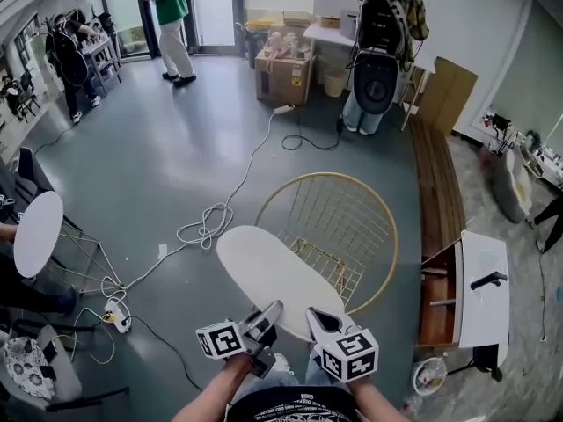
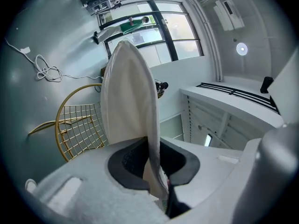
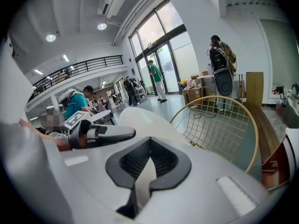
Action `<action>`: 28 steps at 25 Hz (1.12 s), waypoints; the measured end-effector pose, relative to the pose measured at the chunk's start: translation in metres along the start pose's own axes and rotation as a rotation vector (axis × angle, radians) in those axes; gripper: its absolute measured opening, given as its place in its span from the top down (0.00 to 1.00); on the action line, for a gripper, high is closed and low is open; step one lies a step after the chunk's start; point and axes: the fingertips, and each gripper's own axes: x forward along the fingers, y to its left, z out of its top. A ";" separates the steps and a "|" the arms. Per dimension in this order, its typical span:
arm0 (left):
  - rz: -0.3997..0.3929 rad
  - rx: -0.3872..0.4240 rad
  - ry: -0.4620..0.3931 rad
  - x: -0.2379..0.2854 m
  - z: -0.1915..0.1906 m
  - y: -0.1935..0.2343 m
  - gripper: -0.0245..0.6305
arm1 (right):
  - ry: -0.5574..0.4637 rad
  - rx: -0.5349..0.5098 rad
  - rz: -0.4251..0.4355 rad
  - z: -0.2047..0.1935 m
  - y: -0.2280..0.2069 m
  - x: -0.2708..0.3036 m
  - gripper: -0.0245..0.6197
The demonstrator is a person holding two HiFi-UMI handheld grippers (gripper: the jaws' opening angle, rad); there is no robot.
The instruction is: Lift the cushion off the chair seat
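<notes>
A round white cushion (image 1: 277, 271) hangs tilted above the gold wire chair (image 1: 352, 227), clear of its seat. My left gripper (image 1: 268, 310) and right gripper (image 1: 317, 319) pinch its near rim side by side. In the left gripper view the cushion (image 2: 128, 101) stands edge-on, its rim squeezed between the dark pads of the left gripper (image 2: 152, 164), and the chair (image 2: 79, 125) lies behind it. The right gripper view has the cushion (image 3: 145, 120) running out from my right gripper (image 3: 147, 171), which is shut on its edge; the chair (image 3: 219, 120) is to the right.
A round white side table (image 1: 37, 231) stands at the left. A white cable (image 1: 207, 222) loops over the floor to a power strip (image 1: 116, 316). A white cabinet (image 1: 484, 288) and a wooden bench (image 1: 437, 183) are at the right. Cardboard boxes (image 1: 283, 76) and several people are at the back.
</notes>
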 end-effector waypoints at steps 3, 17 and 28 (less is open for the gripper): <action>0.013 0.024 -0.028 -0.012 0.006 -0.009 0.89 | -0.019 -0.003 0.006 0.006 0.004 -0.002 0.96; 0.046 0.124 -0.149 -0.043 0.025 -0.044 0.89 | -0.057 -0.073 0.061 0.032 0.024 0.002 0.97; 0.095 0.163 -0.132 -0.040 0.031 -0.042 0.89 | -0.066 -0.098 0.084 0.044 0.032 0.009 0.97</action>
